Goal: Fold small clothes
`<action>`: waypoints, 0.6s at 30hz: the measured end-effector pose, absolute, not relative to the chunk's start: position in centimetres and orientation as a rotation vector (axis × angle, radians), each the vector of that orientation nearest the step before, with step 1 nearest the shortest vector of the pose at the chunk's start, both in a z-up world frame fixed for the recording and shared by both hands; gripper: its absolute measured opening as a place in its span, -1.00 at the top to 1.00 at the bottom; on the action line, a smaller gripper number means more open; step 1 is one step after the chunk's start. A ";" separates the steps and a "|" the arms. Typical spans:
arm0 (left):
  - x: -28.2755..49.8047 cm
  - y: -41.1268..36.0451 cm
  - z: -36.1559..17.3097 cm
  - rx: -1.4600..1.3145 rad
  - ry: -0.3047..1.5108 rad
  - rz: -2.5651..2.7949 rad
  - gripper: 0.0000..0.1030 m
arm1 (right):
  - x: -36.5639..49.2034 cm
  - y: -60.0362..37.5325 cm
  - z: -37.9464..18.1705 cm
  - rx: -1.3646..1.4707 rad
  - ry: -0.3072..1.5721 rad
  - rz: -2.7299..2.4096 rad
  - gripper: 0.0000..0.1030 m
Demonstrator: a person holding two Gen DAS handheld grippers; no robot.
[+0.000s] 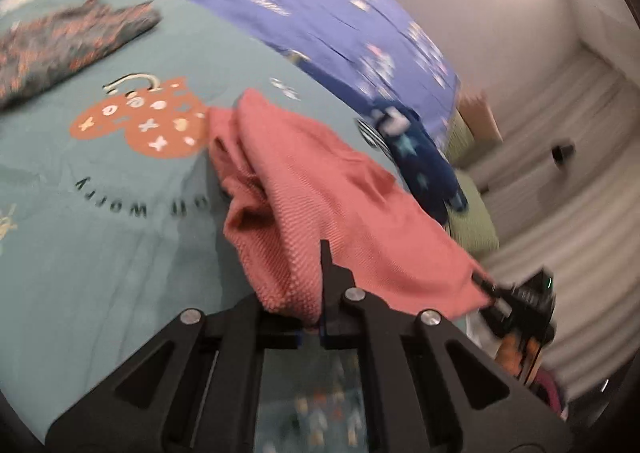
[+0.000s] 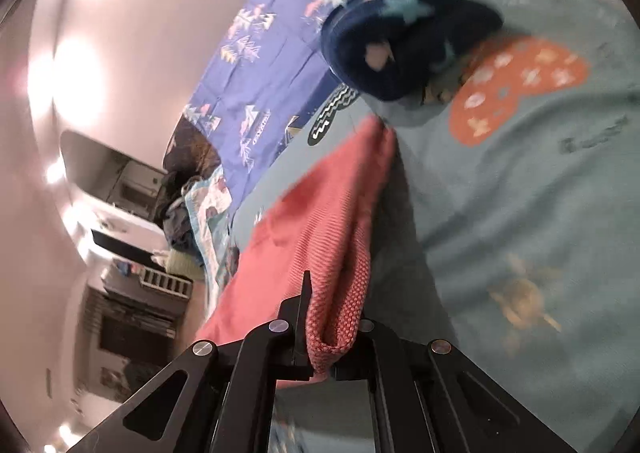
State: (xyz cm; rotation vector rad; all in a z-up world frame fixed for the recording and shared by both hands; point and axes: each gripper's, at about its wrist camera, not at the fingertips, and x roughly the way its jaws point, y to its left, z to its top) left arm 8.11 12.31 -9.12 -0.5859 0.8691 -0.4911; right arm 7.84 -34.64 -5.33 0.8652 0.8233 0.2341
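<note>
Pink waffle-knit cloth (image 1: 320, 197) fills the middle of the left wrist view, lifted off the teal bedsheet (image 1: 120, 261) and stretched between both tools. The left gripper (image 1: 316, 293) is clamped on one edge of it at lower centre, its one visible finger (image 1: 326, 265) standing against the fabric while the other is buried under the cloth. At the lower right of that frame the right gripper (image 1: 486, 289) pinches the far corner of the same garment, motion-blurred.

From the right wrist view the cloth (image 2: 320, 221) runs up the middle of the frame in a long fold, and the right gripper (image 2: 332, 317) bites a thick doubled edge between its two fingers; the left-hand finger (image 2: 306, 293) shows clearly, the other is mostly covered.

On the sheet, an orange mushroom print (image 1: 140, 125) with white marks lies at left centre, above dark lettering. A folded dark floral garment (image 1: 68, 41) rests at the upper left. A navy star-patterned garment (image 1: 416, 157) sits bunched at right of centre, beside the pink cloth, at the edge of a purple printed quilt (image 1: 320, 1) that crosses the upper part. A green cushion (image 1: 472, 221) shows beyond, at right
</note>
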 end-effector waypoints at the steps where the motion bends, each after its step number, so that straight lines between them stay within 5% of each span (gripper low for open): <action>1: 6.8 12.3 -9.0 -0.559 0.877 -0.511 0.88 | 6.2 -34.9 -5.3 0.839 0.848 0.221 0.95; 7: 0.1 11.1 -11.6 -0.365 1.005 -0.502 0.80 | -0.6 -35.9 -10.2 0.752 1.070 0.087 0.79; 9: -0.5 12.2 -11.8 -0.328 1.010 -0.434 0.58 | -0.9 -36.7 -10.5 0.704 1.088 0.042 0.75; 12: -0.1 14.7 -9.2 -0.305 0.904 -0.302 0.17 | 0.2 -38.3 -7.6 0.656 0.968 0.027 0.30; 14: 1.1 15.5 -7.4 -0.311 0.810 -0.290 -0.19 | 1.8 -38.5 -5.7 0.588 0.881 0.051 -0.19; 18: 7.8 14.3 -6.4 -0.298 0.762 -0.343 -0.22 | 8.4 -38.2 -4.1 0.489 0.829 0.122 -0.21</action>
